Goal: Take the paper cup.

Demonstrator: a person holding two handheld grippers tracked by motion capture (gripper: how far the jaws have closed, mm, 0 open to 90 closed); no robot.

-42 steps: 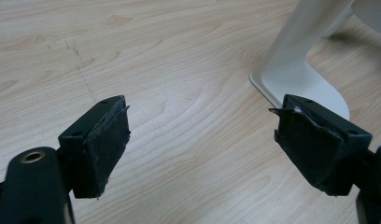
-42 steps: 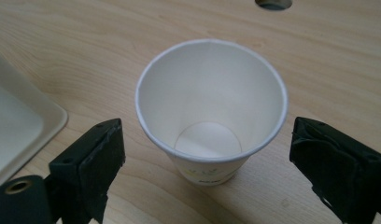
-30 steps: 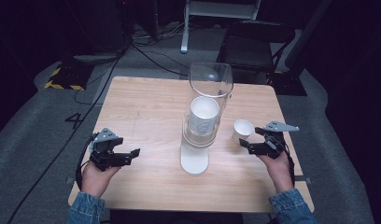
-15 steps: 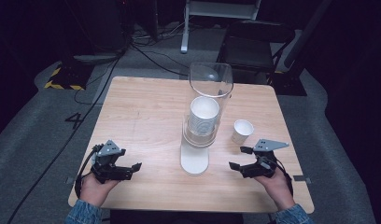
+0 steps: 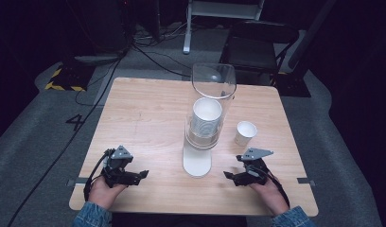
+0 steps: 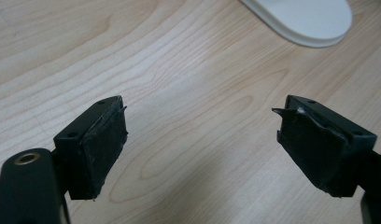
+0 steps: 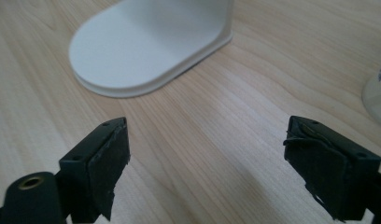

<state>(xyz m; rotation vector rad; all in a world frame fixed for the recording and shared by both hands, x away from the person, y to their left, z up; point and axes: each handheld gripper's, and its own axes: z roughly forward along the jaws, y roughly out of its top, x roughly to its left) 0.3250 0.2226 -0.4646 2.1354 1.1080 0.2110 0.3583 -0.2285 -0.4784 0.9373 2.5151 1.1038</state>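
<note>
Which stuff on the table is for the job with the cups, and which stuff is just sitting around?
For the job:
- cup dispenser, clear tube on a white base
- stack of paper cups inside it
- single paper cup standing beside it
- left gripper and right gripper, both open, holding nothing

Just there:
- black chair behind the table
- cables on the floor

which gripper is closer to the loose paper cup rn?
Right. The right gripper sits just toward the person from the paper cup, jaws open. The left gripper is across the table, on the far side of the cup dispenser and its white base.
</note>
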